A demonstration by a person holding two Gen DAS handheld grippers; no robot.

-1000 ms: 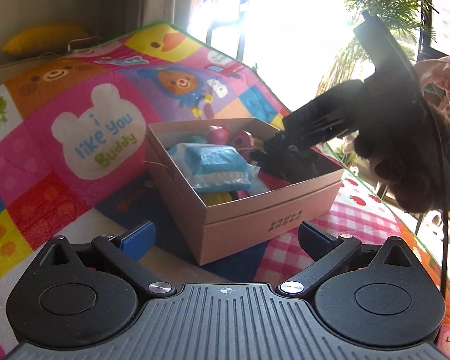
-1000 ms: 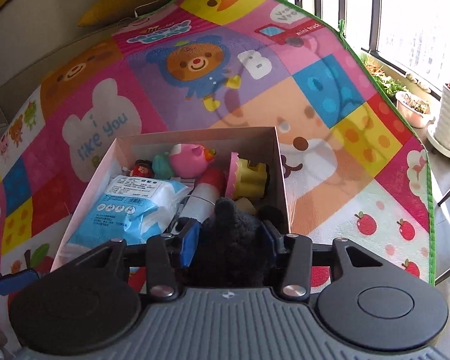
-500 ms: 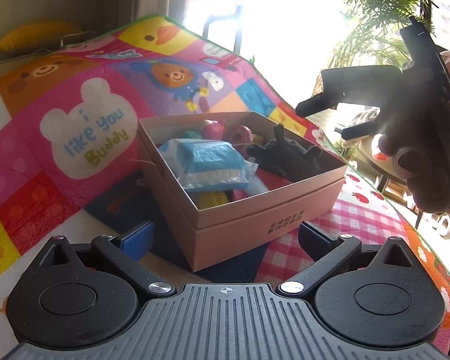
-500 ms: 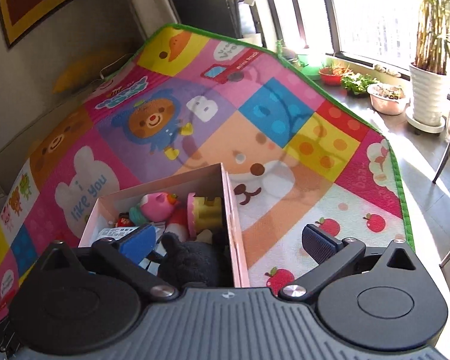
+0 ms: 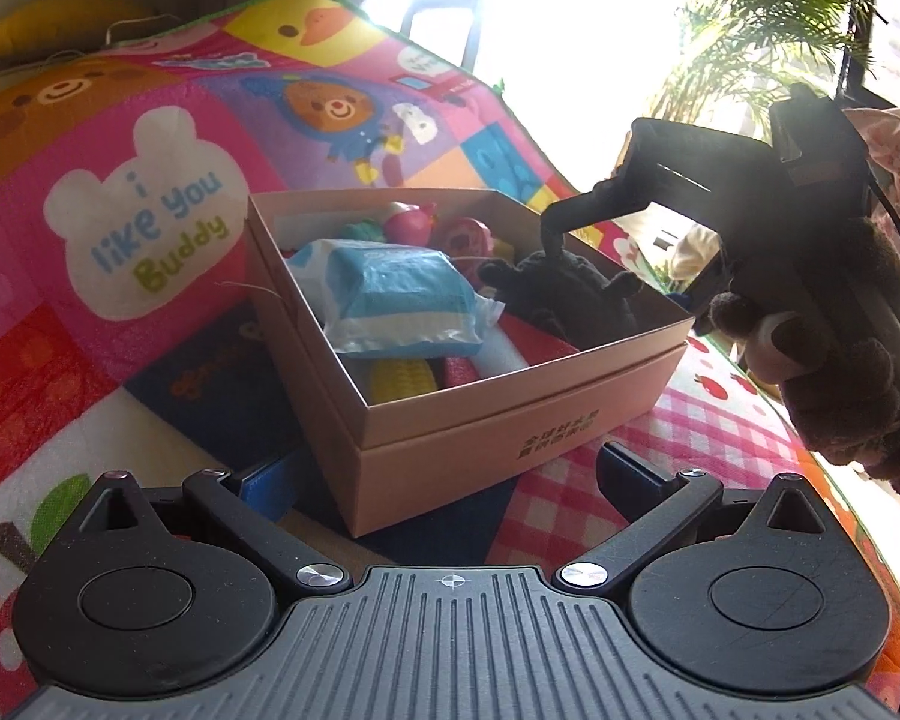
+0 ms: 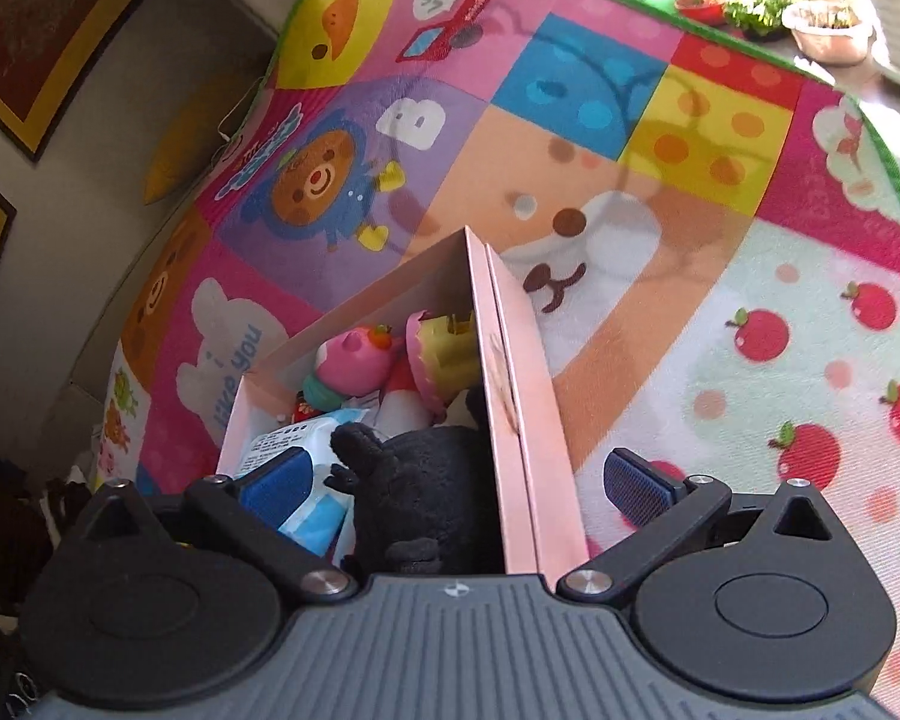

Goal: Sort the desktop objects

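Hovering with jaws spread wide and empty, the right gripper (image 6: 453, 483) straddles the pink box (image 6: 510, 420) wall. The black plush toy (image 6: 417, 492) lies inside, between its jaws, against that wall, beside the blue wipes pack (image 5: 390, 294). Low on the play mat (image 5: 150, 120), the left gripper (image 5: 444, 477) gapes wide too, box corner dead ahead, blocking its path.

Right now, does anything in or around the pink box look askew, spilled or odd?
Nothing spilled. The blue wipes pack lies tilted on top of the other toys, and the black plush toy is slumped against the pink box wall. Both grippers, left and right, are open and empty.
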